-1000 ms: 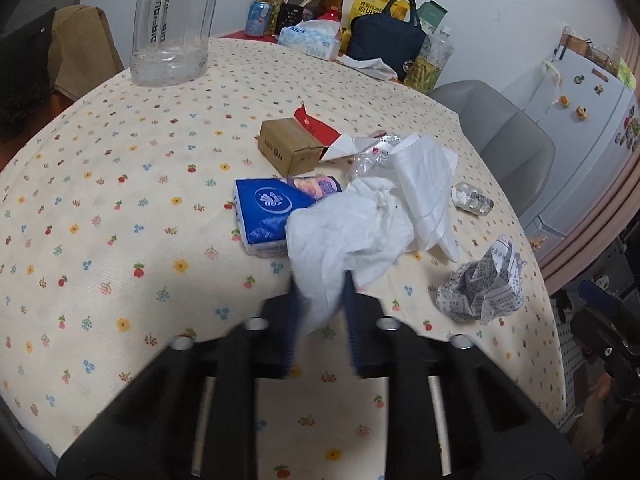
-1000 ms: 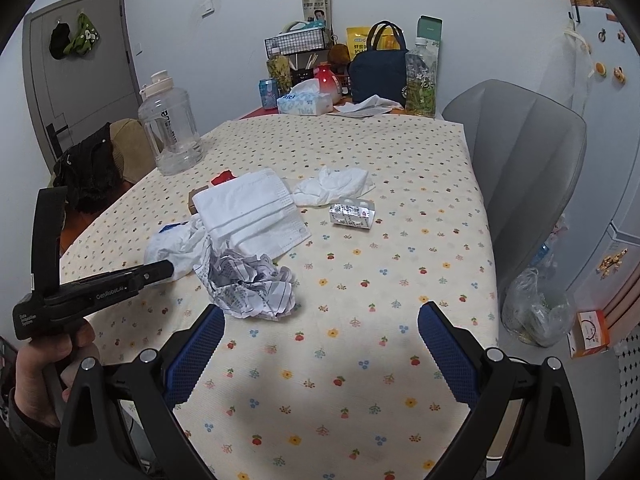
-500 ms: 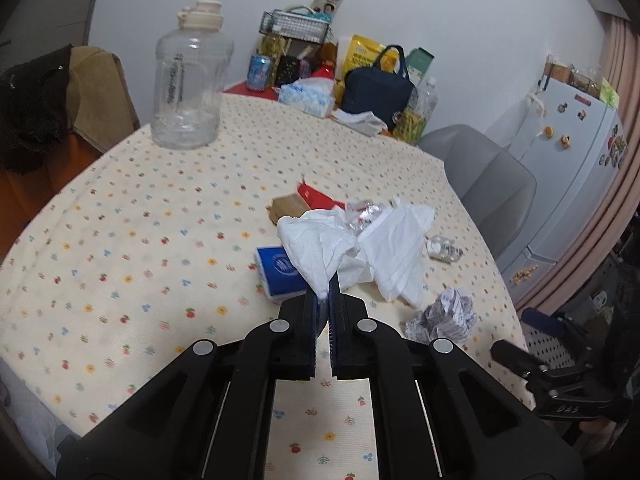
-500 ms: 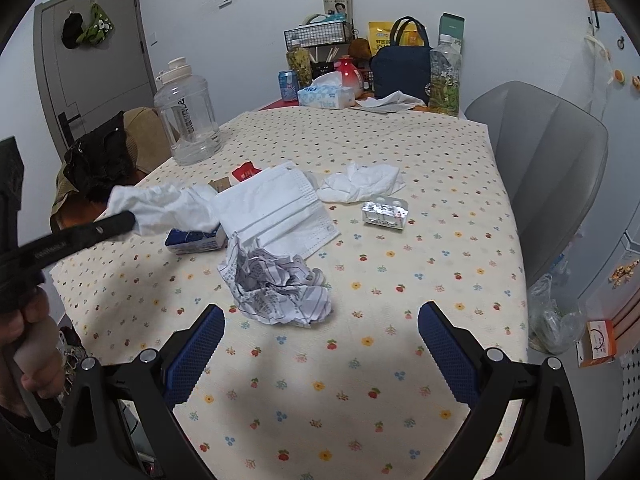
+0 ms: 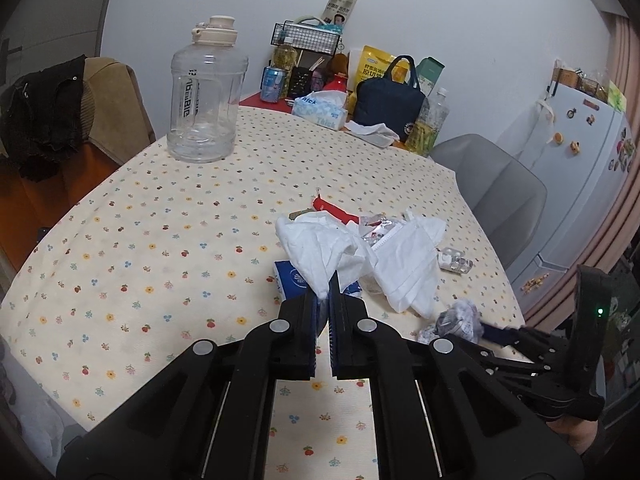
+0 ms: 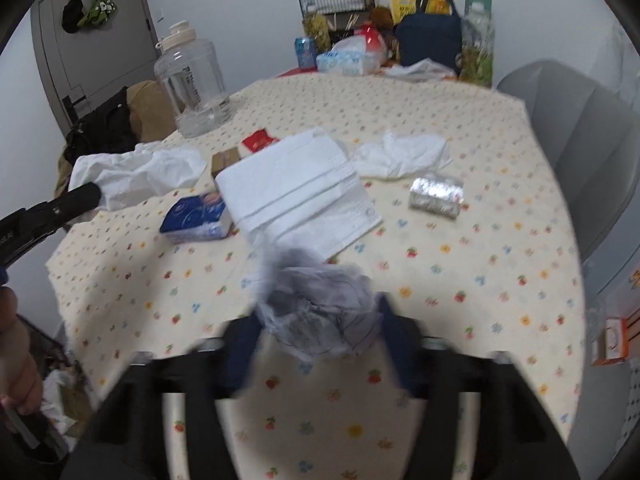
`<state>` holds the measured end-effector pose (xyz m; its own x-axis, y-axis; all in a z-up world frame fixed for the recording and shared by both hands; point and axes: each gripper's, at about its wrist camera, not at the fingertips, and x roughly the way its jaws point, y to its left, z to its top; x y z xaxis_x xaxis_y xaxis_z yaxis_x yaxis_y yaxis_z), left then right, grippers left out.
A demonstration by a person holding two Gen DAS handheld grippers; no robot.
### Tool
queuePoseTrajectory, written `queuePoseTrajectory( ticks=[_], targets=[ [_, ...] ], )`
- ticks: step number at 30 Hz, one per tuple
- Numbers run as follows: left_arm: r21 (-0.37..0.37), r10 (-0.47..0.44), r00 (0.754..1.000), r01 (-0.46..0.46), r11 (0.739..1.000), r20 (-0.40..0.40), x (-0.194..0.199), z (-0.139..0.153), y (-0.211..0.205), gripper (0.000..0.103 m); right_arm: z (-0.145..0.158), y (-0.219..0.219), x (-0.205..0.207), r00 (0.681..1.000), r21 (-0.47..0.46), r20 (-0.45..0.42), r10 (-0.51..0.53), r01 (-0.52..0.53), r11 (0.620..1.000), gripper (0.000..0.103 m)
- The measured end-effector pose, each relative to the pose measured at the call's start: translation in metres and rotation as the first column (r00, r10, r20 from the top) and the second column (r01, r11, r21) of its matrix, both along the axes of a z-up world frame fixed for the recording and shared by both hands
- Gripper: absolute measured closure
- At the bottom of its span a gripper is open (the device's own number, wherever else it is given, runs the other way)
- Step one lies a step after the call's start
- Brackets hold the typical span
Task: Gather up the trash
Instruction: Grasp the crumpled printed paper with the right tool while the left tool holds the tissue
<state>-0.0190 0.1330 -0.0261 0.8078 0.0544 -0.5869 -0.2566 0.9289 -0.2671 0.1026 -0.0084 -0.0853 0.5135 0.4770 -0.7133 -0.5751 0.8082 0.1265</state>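
Note:
My left gripper [image 5: 325, 294] is shut on a crumpled white tissue [image 5: 318, 250] and holds it above the flowered tablecloth [image 5: 160, 248]; the tissue also shows in the right wrist view [image 6: 136, 172]. My right gripper [image 6: 318, 320] is shut on a crumpled ball of printed paper [image 6: 320, 312], blurred by motion; the ball also shows in the left wrist view [image 5: 458, 320]. On the table lie a white face mask [image 6: 296, 192], a blue tissue pack [image 6: 196, 218], a second white tissue [image 6: 400, 154], a foil blister pack [image 6: 436, 194], a small brown box [image 6: 224, 160] and a red wrapper [image 6: 258, 142].
A large clear water jug [image 5: 204, 92] stands at the far left of the table. A tissue box [image 5: 318, 110], a navy bag [image 5: 390, 94], bottles and packets crowd the far edge. A grey chair [image 5: 492, 184] stands at the right, a fridge [image 5: 576, 168] beyond it.
My left gripper closed on the white tissue and lifted it off the table. My right gripper moved forward and closed from wide open onto the crumpled paper ball.

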Motion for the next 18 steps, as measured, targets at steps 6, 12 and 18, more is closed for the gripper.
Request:
queuePoseTrajectory(
  ticks=[6, 12, 18],
  targets=[
    [0.028, 0.004, 1.0, -0.005, 1.0, 0.025, 0.002, 0.013, -0.01, 0.098, 0.016, -0.019, -0.012, 0.999, 0.035, 0.038, 0.003, -0.004, 0.999, 0.074],
    [0.044, -0.017, 0.999, 0.015, 0.999, 0.05, 0.005, 0.029, -0.024, 0.098, 0.032, -0.044, -0.019, 0.997, 0.078, 0.068, -0.033, 0.028, 0.997, 0.075],
    [0.059, -0.061, 0.995, 0.057, 0.997, 0.074, 0.011, 0.041, -0.044, 0.098, 0.051, -0.074, -0.021, 0.99, 0.114, 0.105, -0.097, 0.085, 0.99, 0.075]
  ],
)
